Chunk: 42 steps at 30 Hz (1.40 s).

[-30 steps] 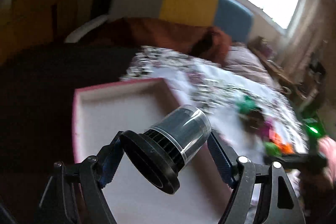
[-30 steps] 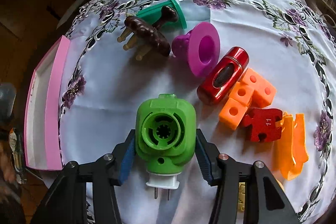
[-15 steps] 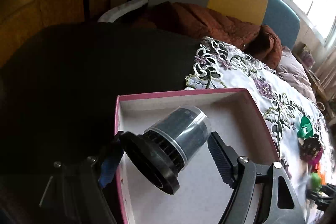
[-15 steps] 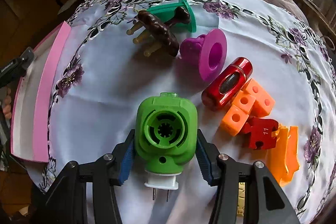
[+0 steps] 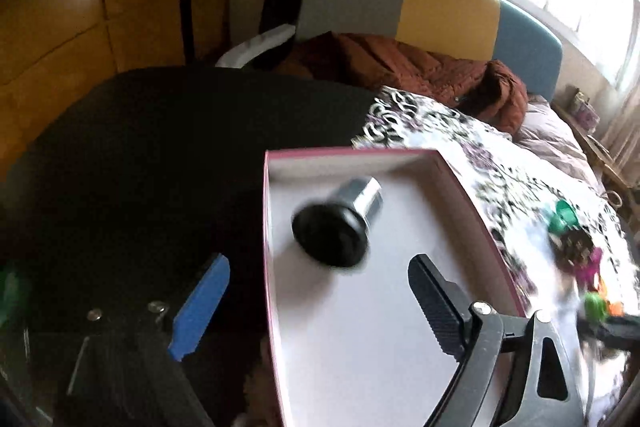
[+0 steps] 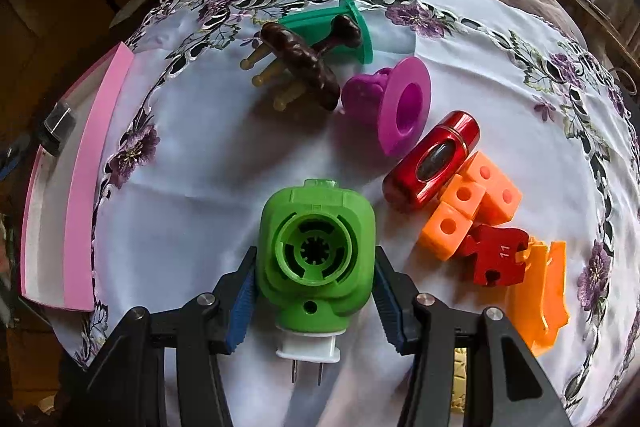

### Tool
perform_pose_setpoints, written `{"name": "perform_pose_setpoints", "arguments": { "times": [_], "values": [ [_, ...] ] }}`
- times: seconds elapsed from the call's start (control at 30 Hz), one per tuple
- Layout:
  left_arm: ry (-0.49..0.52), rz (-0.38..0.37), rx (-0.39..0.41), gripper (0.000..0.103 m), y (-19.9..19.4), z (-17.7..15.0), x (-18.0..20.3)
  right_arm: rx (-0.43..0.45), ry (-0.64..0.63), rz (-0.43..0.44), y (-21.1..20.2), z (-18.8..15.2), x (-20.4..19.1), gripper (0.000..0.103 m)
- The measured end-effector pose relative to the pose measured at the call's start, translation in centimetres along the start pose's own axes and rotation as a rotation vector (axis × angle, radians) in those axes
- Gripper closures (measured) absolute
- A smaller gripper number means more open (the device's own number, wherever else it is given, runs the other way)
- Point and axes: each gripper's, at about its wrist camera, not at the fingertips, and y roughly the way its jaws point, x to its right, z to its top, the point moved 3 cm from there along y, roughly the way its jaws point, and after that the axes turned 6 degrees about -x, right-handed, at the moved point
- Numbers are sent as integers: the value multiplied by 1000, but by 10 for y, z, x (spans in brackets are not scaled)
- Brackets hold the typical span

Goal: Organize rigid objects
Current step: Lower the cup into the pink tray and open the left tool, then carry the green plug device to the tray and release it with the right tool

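Observation:
In the left wrist view my left gripper [image 5: 316,291] is open and empty over the near end of the pink-rimmed white box [image 5: 480,211]. A black-capped clear cylinder [image 5: 340,223] lies apart from the fingers inside the box, blurred; it also shows in the right wrist view [image 6: 58,125]. My right gripper [image 6: 314,303] is shut on a green plug adapter [image 6: 316,247] with a white pronged base, held above the flowered tablecloth [image 6: 192,187]. The box [image 6: 96,179] sits at the cloth's left edge.
On the cloth lie a brown pronged piece [image 6: 304,63], a green flanged piece [image 6: 344,27], a purple flanged cup [image 6: 400,103], a red capsule-shaped case [image 6: 432,163], orange cubes [image 6: 468,207], a red puzzle piece [image 6: 496,255] and orange flat pieces [image 6: 540,287]. A dark surface [image 5: 140,167] lies left of the box.
My left gripper opened and let go of the black-capped cylinder, which now lies in the box. My right gripper still holds the green adapter, its view shifted slightly.

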Motion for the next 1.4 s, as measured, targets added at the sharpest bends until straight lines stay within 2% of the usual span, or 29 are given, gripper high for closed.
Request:
{"name": "perform_pose_setpoints", "arguments": {
  "times": [0.23,0.47,1.13,1.4],
  "values": [
    [103,-17,31,5,-32,-47,32,6,10,-3,-2,1,1,50],
    [144,1,36,5,-43,-65,44,17,13,-35,-3,0,2,50],
    [125,9,42,5,-53,-69,33,56,-30,-97,-6,0,-2,50],
    [93,21,47,5,-59,-68,14,150,-47,-35,-28,3,-18,50]
  ]
}}
